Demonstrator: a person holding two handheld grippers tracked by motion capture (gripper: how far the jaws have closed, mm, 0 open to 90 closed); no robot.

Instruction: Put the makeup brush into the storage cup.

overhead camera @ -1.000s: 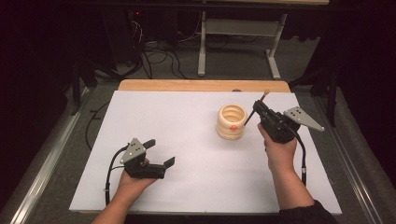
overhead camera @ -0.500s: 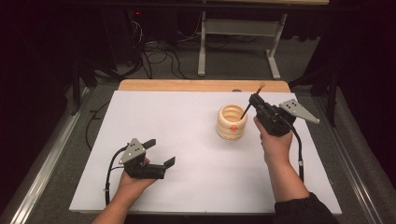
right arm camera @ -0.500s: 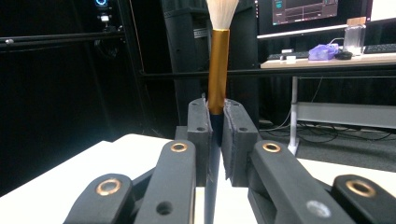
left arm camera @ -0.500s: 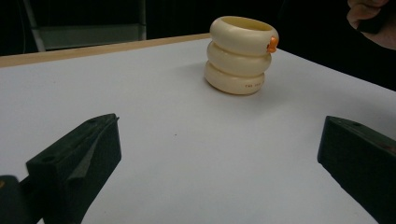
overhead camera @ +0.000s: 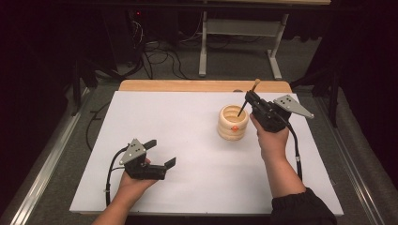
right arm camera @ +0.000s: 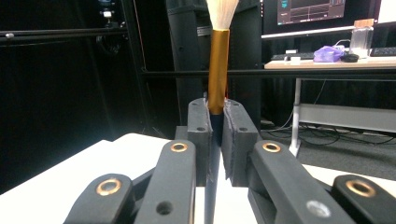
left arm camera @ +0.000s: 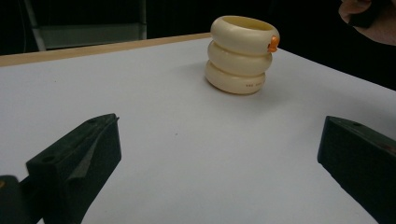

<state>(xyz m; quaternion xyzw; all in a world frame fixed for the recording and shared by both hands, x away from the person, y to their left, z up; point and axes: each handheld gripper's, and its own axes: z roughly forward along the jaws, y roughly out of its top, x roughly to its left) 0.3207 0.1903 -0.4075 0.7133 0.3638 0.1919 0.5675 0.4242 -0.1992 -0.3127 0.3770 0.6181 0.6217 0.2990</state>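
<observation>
Here the right gripper clamps a brush just right of the ringed holder — its handle tip at the rim, not yet dropped in; the left gripper rests open, near-left.

The brush loses its bristle tip past the right gripper view's 12 o'clock edge, its dark handle hidden between the fingers; the holder lettering is too small to read.

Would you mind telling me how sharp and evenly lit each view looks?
High view: white table evenly bright, surroundings dark, slightly soft. Left gripper view: cream ring holder sharp with a faint shadow, near jaws soft. Right gripper view: brush crisp, bristle tip overexposed, background dim.
</observation>
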